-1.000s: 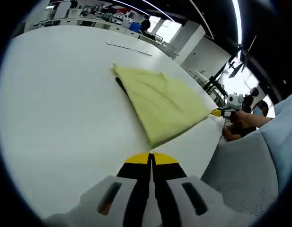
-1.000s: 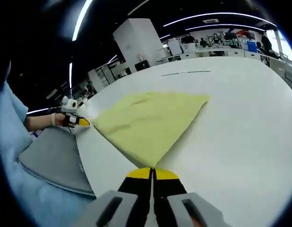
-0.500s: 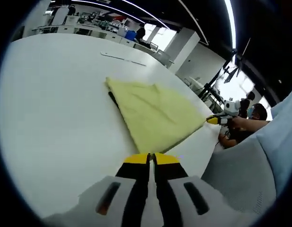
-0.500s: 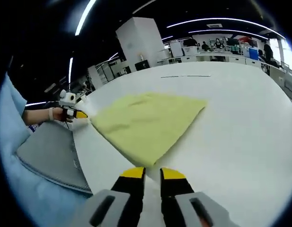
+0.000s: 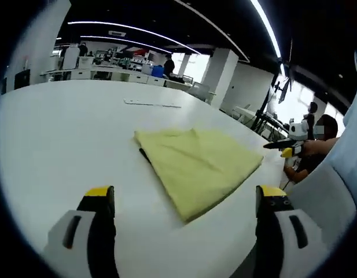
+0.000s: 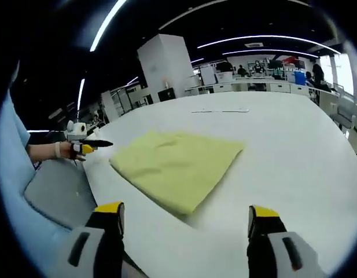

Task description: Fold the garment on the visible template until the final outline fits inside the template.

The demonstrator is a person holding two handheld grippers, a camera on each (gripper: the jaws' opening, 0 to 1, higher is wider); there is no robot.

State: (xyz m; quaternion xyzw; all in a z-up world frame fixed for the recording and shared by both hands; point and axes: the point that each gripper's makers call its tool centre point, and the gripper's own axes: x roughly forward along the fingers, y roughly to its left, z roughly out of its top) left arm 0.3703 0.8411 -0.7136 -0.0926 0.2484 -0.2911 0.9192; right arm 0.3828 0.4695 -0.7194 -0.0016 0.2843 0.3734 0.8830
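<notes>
A folded yellow garment (image 5: 195, 165) lies flat on the white table (image 5: 62, 133), roughly four-sided. A thin dark line (image 5: 144, 154) peeks out along its left edge. My left gripper (image 5: 186, 197) hangs open above the table's near edge, its jaws wide apart and clear of the cloth. In the right gripper view the garment (image 6: 178, 165) lies just ahead of my right gripper (image 6: 187, 211), which is also open and holds nothing. Each gripper appears in the other's view beside a garment corner: the right gripper (image 5: 285, 145) and the left gripper (image 6: 85, 145).
A thin white strip (image 5: 152, 103) lies on the table beyond the garment. A person's grey lap (image 6: 56, 191) and light blue sleeve border the near table edge. Desks, people and a white pillar (image 6: 166, 63) stand far behind.
Both grippers went from shut to wide open. Both views have lifted and levelled, so more of the room shows. The garment lies as before.
</notes>
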